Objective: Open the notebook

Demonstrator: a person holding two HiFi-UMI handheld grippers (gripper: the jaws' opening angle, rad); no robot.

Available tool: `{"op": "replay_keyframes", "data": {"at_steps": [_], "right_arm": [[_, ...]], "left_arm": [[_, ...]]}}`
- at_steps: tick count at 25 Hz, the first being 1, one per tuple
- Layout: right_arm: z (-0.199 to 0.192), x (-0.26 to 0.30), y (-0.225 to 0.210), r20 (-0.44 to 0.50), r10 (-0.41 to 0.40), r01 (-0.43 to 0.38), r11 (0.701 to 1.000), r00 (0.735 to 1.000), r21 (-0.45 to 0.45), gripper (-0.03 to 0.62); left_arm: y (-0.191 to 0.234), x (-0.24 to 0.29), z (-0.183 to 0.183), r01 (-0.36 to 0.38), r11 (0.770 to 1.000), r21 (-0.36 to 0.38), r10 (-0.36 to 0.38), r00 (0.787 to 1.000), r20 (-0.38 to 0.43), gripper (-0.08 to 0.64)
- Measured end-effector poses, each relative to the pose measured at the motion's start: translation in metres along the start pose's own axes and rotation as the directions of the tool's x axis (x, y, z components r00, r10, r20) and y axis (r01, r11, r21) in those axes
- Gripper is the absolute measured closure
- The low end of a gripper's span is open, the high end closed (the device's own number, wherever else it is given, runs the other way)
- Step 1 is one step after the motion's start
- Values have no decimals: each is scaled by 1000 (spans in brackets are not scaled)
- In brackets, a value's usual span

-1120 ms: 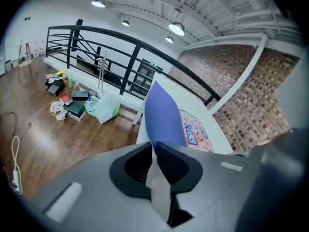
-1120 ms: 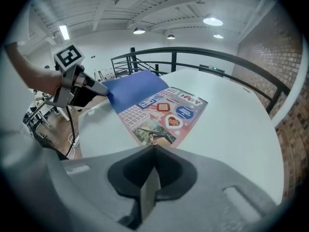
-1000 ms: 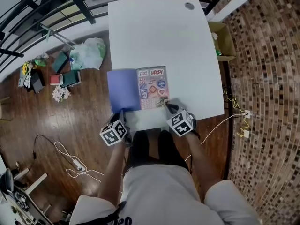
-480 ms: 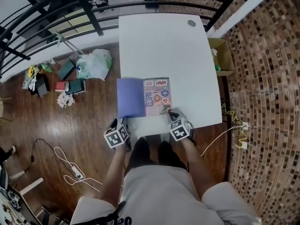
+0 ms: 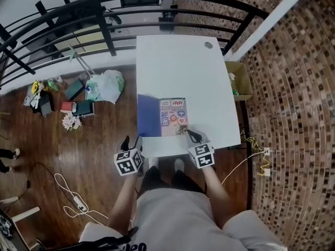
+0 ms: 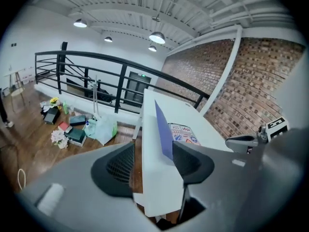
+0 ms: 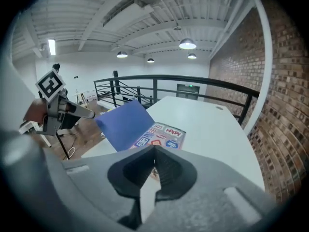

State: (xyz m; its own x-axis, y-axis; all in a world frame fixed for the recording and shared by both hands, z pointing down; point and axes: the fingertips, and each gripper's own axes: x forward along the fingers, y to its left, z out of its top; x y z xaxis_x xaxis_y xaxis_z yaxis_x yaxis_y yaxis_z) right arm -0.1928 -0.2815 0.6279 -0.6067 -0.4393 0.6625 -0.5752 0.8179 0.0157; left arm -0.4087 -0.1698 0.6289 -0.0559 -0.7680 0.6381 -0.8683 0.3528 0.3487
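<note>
Two sets of jaws, two different states.

- left gripper: jaws spread wide and just been opening. Nothing is pinched. Only the bench edge and the blue cover show in the gap, both well ahead of the pads.
- right gripper: jaws closed tip to tip, nothing visible between them. From the head view the tips sit near the notebook's near right corner. From the right gripper view they look clear of the paper.

The notebook lies at the near left part of the bench and is already open. The sticker page is flat and face up. The blue cover is swung out to the left by the bench's left edge. From both gripper views it stands tilted up off the surface, not laid flat.

Step, as I read it: the opening itself is done and the cover has been let go. Neither gripper holds anything.

Next move calls for little:
- Clear both grippers away.
- If a flat spread is wanted, push the cover the rest of the way down with the left jaws.

Watch item: the cover is at the bench edge with no grip on it, so it may fall shut.
</note>
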Motion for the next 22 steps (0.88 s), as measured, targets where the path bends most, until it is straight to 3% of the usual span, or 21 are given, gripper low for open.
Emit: {"op": "replay_keyframes", "data": {"at_steps": [4, 7, 12, 17, 19, 22], "right_arm": [[13, -23, 1, 94, 8, -10, 1000, 996, 17, 600], [23, -54, 9, 199, 41, -46, 999, 979, 21, 600], [28, -139, 23, 396, 90, -116, 992, 914, 43, 600], [-3, -239, 18, 497, 110, -173, 982, 861, 81, 600], [-11, -272, 12, 514, 98, -181, 977, 852, 114, 600], [-23, -320, 18, 517, 105, -196, 973, 849, 125, 600]], "left_arm": [[-25, -17, 19, 9, 996, 93, -18, 996, 92, 291], [-53, -49, 29, 2, 989, 149, -32, 979, 202, 305], [-130, -124, 25, 9, 965, 263, -114, 914, 389, 351], [-227, -196, -18, -45, 918, 394, -171, 852, 495, 438], [-259, -215, -37, -50, 905, 422, -182, 852, 492, 465], [-291, -245, -68, -30, 903, 428, -194, 862, 468, 529]]}}
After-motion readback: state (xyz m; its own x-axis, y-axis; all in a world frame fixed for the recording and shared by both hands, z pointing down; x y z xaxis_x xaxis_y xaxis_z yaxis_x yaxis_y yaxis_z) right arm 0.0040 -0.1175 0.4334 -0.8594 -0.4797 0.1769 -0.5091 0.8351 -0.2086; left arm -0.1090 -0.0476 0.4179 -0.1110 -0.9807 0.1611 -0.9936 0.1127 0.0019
